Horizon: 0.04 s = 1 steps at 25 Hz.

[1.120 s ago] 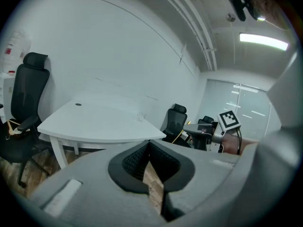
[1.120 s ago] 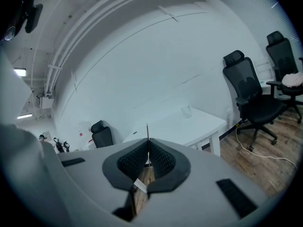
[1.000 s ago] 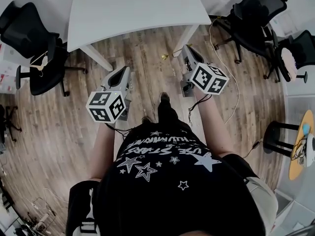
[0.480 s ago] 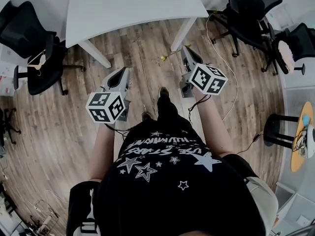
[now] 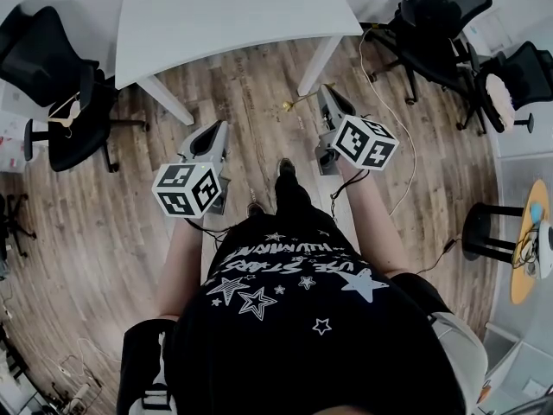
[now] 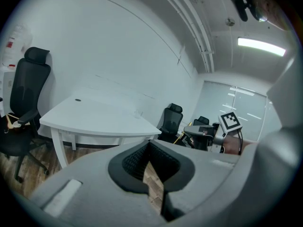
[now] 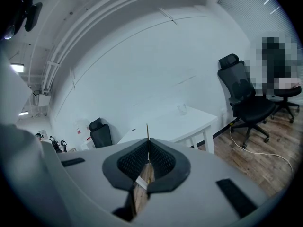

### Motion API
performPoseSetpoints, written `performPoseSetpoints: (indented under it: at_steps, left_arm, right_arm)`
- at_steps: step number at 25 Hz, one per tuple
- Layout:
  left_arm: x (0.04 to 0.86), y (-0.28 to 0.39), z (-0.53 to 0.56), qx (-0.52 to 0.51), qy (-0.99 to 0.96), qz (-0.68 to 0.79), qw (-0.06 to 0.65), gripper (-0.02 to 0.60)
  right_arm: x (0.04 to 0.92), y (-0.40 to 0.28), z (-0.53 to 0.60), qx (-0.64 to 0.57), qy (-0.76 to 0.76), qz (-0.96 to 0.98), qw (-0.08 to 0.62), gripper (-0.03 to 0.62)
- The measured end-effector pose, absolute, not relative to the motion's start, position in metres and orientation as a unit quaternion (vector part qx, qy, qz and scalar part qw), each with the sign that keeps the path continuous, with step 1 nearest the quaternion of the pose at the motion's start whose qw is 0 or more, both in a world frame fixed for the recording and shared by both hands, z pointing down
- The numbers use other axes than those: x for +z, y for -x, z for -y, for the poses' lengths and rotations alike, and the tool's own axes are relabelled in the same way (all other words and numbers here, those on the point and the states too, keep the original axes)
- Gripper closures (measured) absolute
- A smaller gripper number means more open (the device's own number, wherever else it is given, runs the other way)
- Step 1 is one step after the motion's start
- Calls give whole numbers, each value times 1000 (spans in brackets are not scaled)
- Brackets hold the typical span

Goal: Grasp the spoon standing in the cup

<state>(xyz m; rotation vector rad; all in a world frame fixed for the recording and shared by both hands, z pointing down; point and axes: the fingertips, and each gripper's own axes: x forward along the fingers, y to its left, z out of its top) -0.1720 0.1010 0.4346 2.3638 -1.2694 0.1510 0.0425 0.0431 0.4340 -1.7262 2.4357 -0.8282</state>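
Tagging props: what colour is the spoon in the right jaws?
Gold; the thin metal spoon shows best in head view.

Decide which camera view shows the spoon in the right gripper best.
The head view: the gold spoon shows side-on, jutting from the right gripper. The right gripper view sees it end-on, a thin line between shut fingers. The left gripper view shows only a small gold sliver.

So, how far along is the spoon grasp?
Done: the right gripper is shut on the thin gold spoon, its handle sticking up between the fingers. In hand: it is held over the wood floor, short of the white table. The left gripper is shut, empty. Left: nothing of the grasp.
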Motion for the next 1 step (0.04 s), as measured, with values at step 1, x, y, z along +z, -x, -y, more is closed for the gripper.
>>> performPoseSetpoints:
  at_steps: [1]
  left_arm:
    - [433,171,-101,54,-857,460,225,577]
  right_arm:
    - [433,-44,-43,-267,557,-786,22,579]
